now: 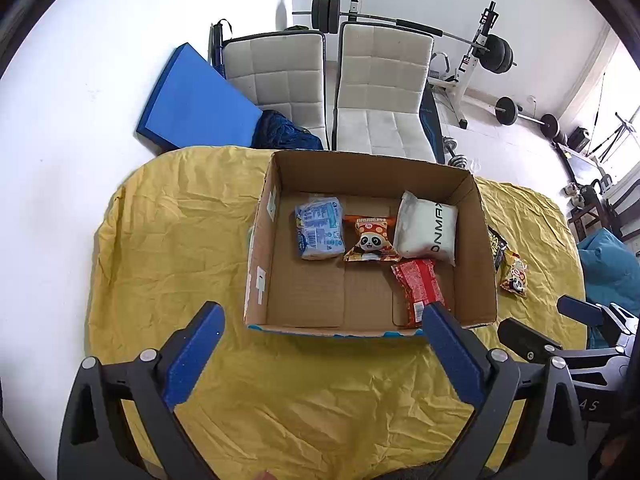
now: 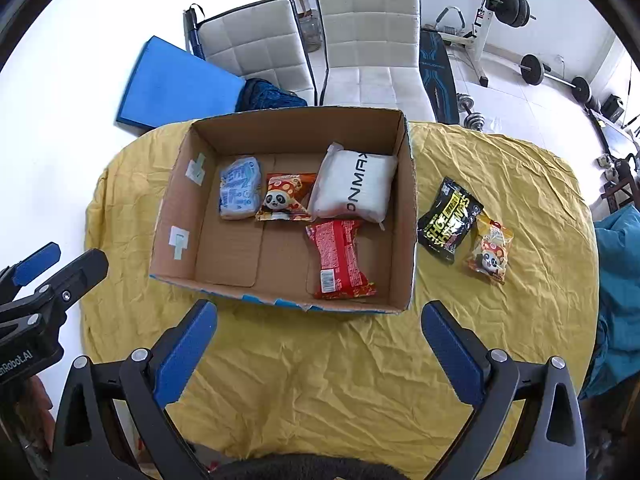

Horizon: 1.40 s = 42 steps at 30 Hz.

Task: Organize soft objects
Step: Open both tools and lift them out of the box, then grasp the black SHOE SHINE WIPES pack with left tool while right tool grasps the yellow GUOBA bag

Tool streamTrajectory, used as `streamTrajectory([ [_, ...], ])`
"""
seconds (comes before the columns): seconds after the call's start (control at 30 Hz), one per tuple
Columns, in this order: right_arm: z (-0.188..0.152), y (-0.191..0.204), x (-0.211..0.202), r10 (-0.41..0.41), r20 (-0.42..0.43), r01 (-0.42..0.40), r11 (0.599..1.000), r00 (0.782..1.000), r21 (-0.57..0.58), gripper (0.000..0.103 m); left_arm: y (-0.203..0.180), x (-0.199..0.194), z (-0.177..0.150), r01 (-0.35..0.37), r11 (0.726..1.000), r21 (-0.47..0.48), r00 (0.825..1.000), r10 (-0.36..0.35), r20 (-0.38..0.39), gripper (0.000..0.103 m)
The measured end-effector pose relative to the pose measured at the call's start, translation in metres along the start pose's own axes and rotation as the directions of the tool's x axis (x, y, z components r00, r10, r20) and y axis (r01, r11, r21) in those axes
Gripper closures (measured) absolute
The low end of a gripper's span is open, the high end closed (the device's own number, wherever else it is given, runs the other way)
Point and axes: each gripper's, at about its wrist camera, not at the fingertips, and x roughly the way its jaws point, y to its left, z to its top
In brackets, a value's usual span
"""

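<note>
An open cardboard box (image 1: pixel 256 264) (image 2: pixel 168 216) stands on the yellow cloth. Inside lie a blue packet (image 1: pixel 319 227) (image 2: pixel 239 187), an orange panda snack bag (image 1: pixel 371 238) (image 2: pixel 285 197), a white pouch (image 1: pixel 426 229) (image 2: pixel 354 186) and a red packet (image 1: pixel 418 286) (image 2: pixel 339 258). Right of the box, on the cloth, rest a black packet (image 2: pixel 448 220) (image 1: pixel 496 248) and a second panda bag (image 2: pixel 490 250) (image 1: pixel 515 277). My left gripper (image 1: pixel 324 320) hangs open in front of the box's near wall. My right gripper (image 2: pixel 320 320) is open too, empty, just before the box's near right corner.
The yellow cloth (image 1: pixel 180 216) (image 2: pixel 500 340) covers a rounded table. Two white chairs (image 1: pixel 384 88) (image 2: pixel 372 40) stand behind it, with a blue mat (image 1: pixel 192 100) and weight equipment (image 1: pixel 492 52). A teal fabric heap (image 2: pixel 618 280) lies off the right edge.
</note>
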Motion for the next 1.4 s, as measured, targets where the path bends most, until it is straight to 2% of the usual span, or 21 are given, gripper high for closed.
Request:
streamTrajectory([
  [0.23, -0.006, -0.006, -0.008, 0.031, 0.006, -0.031, 1.000, 1.000, 0.000, 0.000, -0.009, -0.011, -0.003, 0.000, 1.000, -0.006, 1.000, 0.000, 0.009, 0.002],
  [0.4, -0.003, -0.032, -0.004, 0.042, 0.004, -0.042, 0.998, 0.999, 0.041, 0.000, -0.027, -0.007, 0.001, 0.016, 1.000, -0.001, 1.000, -0.016, -0.004, 0.002],
  [0.53, 0.002, -0.083, -0.003, 0.021, 0.002, -0.021, 0.992, 1.000, 0.121, 0.000, -0.060, 0.004, 0.011, 0.031, 0.999, 0.037, 0.999, -0.030, -0.011, 0.002],
  [0.67, 0.013, -0.164, 0.009, -0.036, -0.024, 0.041, 0.964, 0.999, 0.261, 0.000, -0.110, 0.023, 0.027, 0.059, 0.993, 0.101, 0.998, -0.057, -0.024, 0.002],
  [0.73, 0.019, -0.207, 0.029, -0.039, -0.070, 0.061, 0.937, 0.997, 0.343, 0.000, -0.137, 0.041, 0.036, 0.066, 0.989, 0.133, 0.997, -0.061, -0.045, 0.002],
  [0.8, 0.022, -0.247, 0.059, -0.006, -0.111, 0.053, 0.902, 0.994, 0.429, 0.000, -0.161, 0.062, 0.047, 0.083, 0.983, 0.163, 0.994, -0.070, -0.081, 0.002],
  [0.83, 0.022, -0.267, 0.079, 0.026, -0.136, 0.042, 0.880, 0.990, 0.473, 0.000, -0.175, 0.075, 0.052, 0.070, 0.981, 0.179, 0.994, -0.053, -0.096, 0.002],
  [0.93, 0.021, -0.298, 0.135, 0.081, -0.204, 0.045, 0.837, 0.976, 0.545, 0.000, -0.205, 0.113, 0.066, 0.016, 0.973, 0.230, 0.992, 0.012, -0.123, 0.002],
  [1.0, 0.022, -0.304, 0.167, 0.105, -0.235, 0.047, 0.826, 0.966, 0.562, 0.000, -0.221, 0.138, 0.074, -0.018, 0.966, 0.258, 0.988, 0.058, -0.145, 0.002],
  [1.1, 0.021, -0.307, 0.209, 0.117, -0.277, 0.065, 0.819, 0.954, 0.570, 0.004, -0.237, 0.164, 0.082, -0.035, 0.961, 0.275, 0.981, 0.085, -0.173, 0.002],
  [1.2, 0.016, -0.312, 0.239, 0.117, -0.320, 0.095, 0.812, 0.940, 0.575, 0.028, -0.253, 0.181, 0.093, -0.048, 0.953, 0.300, 0.977, 0.107, -0.183, 0.002],
  [1.27, 0.019, -0.310, 0.235, 0.073, -0.306, 0.109, 0.835, 0.949, 0.539, 0.039, -0.264, 0.190, 0.099, -0.044, 0.948, 0.316, 0.975, 0.110, -0.193, 0.002],
  [1.33, 0.019, -0.311, 0.231, 0.052, -0.314, 0.118, 0.859, 0.948, 0.498, 0.045, -0.275, 0.197, 0.105, -0.036, 0.944, 0.327, 0.975, 0.105, -0.198, 0.002],
  [1.4, 0.012, -0.323, 0.224, 0.057, -0.320, 0.116, 0.862, 0.946, 0.494, 0.047, -0.289, 0.202, 0.109, -0.013, 0.941, 0.339, 0.974, 0.089, -0.210, 0.002],
])
